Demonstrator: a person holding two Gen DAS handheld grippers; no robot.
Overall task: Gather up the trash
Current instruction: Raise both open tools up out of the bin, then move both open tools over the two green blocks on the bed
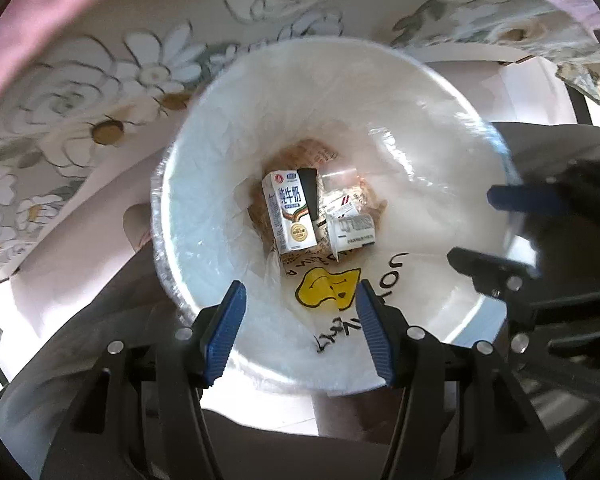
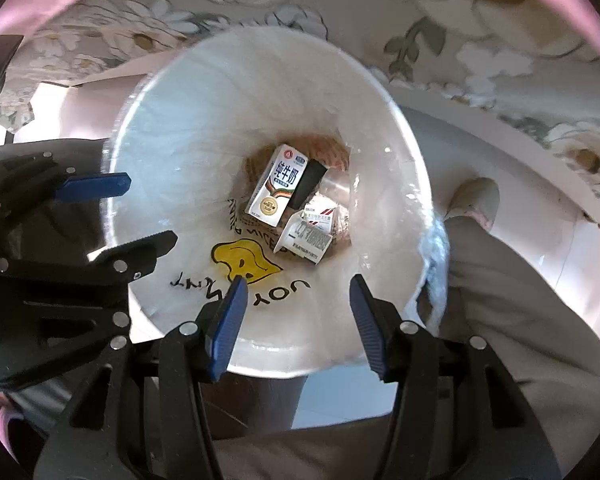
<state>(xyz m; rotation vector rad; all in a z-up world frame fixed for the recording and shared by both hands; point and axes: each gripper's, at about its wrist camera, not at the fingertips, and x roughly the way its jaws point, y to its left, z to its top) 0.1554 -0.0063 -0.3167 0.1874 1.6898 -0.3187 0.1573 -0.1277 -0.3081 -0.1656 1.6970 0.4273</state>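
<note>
Both views look straight down into a round trash bin (image 1: 220, 160) (image 2: 380, 140) lined with a white plastic bag that has a yellow print (image 1: 328, 286) (image 2: 244, 260). At its bottom lie a white milk carton (image 1: 288, 212) (image 2: 276, 190), a white yogurt cup (image 1: 352, 230) (image 2: 306, 238), a black piece (image 1: 310, 192) (image 2: 308, 184) and crumpled wrappers. My left gripper (image 1: 300, 292) (image 2: 148, 212) hangs open above the bin's near rim, nothing between its blue pads. My right gripper (image 2: 298, 284) (image 1: 476, 226) hangs beside it, also open and holding nothing.
A flower-patterned tablecloth (image 1: 100, 92) (image 2: 500, 60) hangs past the bin's far side. A person's trouser legs (image 1: 100, 340) (image 2: 520, 300) flank the bin, with a foot (image 1: 138, 228) (image 2: 476, 200) on the pale floor close to its rim.
</note>
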